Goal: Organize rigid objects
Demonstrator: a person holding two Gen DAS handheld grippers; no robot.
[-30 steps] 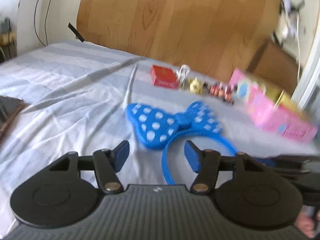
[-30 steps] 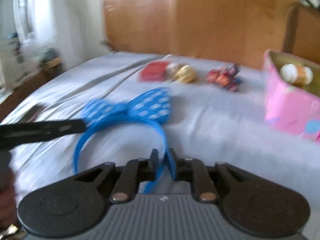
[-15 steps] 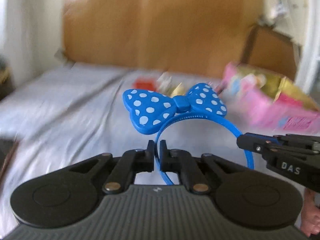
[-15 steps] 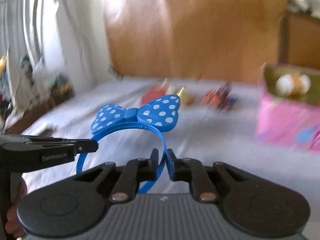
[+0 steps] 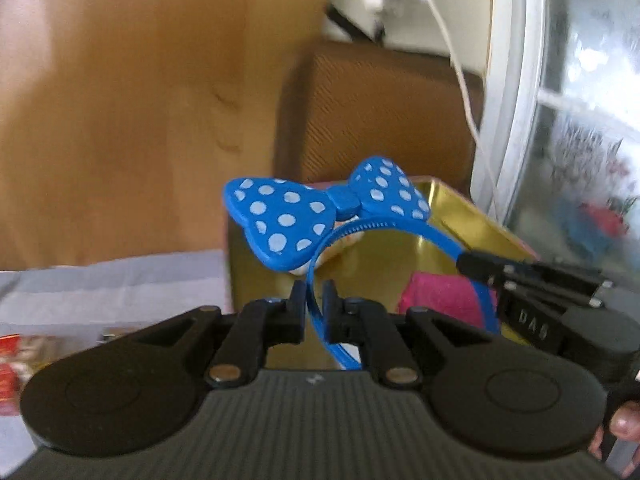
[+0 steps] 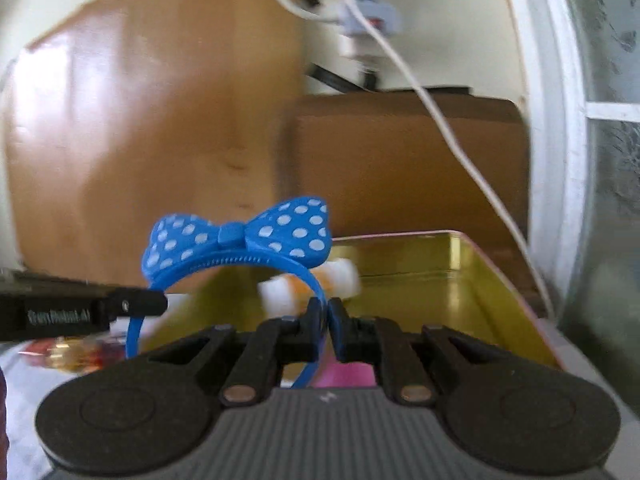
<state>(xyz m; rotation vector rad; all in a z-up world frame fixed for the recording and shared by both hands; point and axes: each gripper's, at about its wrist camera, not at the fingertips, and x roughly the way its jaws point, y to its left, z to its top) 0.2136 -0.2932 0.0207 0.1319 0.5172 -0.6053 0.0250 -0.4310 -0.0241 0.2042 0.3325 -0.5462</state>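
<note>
left wrist: my left gripper (image 5: 314,306) is clamped on one end of one blue polka-dot bow headband (image 5: 326,210), held above one gold-lined tin (image 5: 452,216) | right wrist: my right gripper (image 6: 325,326) pinches the other end of the headband (image 6: 240,240), above the tin (image 6: 472,276); one white cable (image 6: 440,128) behind.

Headband (image 5: 384,226): lower band ends hidden behind the gripper bodies. Tin (image 6: 472,276): near wall hidden; a white-and-orange thing (image 6: 280,294) inside it blurred beyond telling. Small things (image 6: 68,354) on the bed: blurred, unidentifiable. Fingertip (image 5: 622,424): cut off at the picture's edge.
</note>
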